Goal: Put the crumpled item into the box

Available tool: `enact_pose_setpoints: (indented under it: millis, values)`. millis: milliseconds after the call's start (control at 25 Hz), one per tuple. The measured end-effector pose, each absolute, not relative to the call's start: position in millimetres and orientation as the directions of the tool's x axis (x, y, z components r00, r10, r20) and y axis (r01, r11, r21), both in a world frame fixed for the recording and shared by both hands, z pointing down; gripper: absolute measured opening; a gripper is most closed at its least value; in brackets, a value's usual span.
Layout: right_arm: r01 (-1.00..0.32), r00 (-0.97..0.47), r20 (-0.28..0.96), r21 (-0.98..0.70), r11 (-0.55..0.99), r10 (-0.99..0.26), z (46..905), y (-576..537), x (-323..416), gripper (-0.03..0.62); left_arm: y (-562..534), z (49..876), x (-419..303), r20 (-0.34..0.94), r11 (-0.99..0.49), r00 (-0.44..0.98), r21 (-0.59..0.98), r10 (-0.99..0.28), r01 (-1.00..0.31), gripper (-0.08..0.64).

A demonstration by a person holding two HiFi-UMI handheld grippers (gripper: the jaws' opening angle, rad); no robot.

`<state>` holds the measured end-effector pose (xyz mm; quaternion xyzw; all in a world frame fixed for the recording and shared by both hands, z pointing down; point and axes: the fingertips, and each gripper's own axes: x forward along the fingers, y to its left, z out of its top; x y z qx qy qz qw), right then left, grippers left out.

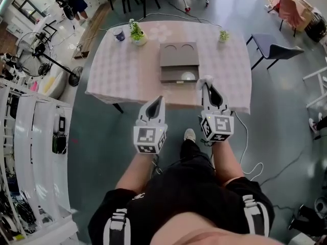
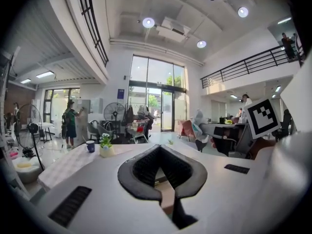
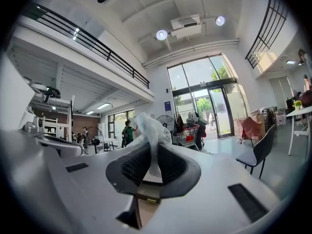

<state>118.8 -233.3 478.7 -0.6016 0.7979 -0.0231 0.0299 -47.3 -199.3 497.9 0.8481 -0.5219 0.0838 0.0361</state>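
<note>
Pinching a crumpled whitish see-through plastic wad (image 3: 150,128) btw its black ribbed pads, the right gripper (image 3: 152,152) is narrowed onto it. A thin tail of plastic runs down btw the jaws & the bulk puffs out past the tips. In the head view the wad shows as a small white tuft at that gripper's tip, over the near part of the table, just beside the near right corner of the box. Whether it touches the cloth can't be told. The left gripper (image 1: 156,103) is held alongside, jaws brought together at the tips w/ nothing btw them, tip over the table's near edge. Both grippers point away from the person, marker cubes toward the body.

The flat grey-brown box (image 1: 179,60) lies open approx. mid-table. Its lid part, w/ two round recesses, is on the far side. The shallow tray part is nearer, w/ a pale round thing in its right half. The rectangular table is under a pale pink checked cloth (image 1: 115,73). Near its far left corner stand a dark blue mug (image 1: 119,34) & a small white pot w/ a green plant (image 1: 137,35), just beside each other. A second small potted plant (image 1: 224,35) stands toward the far right. Off the table's right side is a dark grey chair (image 1: 273,50). To the left a black standing fan (image 1: 36,49) is on the grey floor.
</note>
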Motion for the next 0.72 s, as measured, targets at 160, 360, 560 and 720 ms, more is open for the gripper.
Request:
enact_pose_setpoints:
  millis: [160, 360, 560, 720]
  values:
    - [-0.954, -0.289, 0.000, -0.081, 0.288, -0.957, 477.6, -292.7, 129.9, 0.040, -257.1, 491.9, -40.6, 0.191, -0.433, 0.421, -0.022, -0.887, -0.901, -0.009]
    - [-0.948, -0.311, -0.006, -0.076, 0.310, -0.951, 452.9, -360.1, 137.7, 0.040, -323.7, 466.7, -34.7, 0.175, -0.406, 0.396, -0.023, -0.901, -0.914, -0.009]
    - [-0.947, -0.313, -0.005, -0.077, 0.313, -0.950, 436.9, -394.7, 140.1, 0.040, -357.2, 448.0, -33.0, 0.158, -0.401, 0.394, -0.019, -0.906, -0.916, -0.009]
    - [-0.949, -0.305, -0.004, -0.076, 0.305, -0.952, 427.5, -407.9, 132.3, 0.040, -376.3, 435.2, -41.2, 0.138, -0.415, 0.408, -0.025, -0.902, -0.909, -0.009]
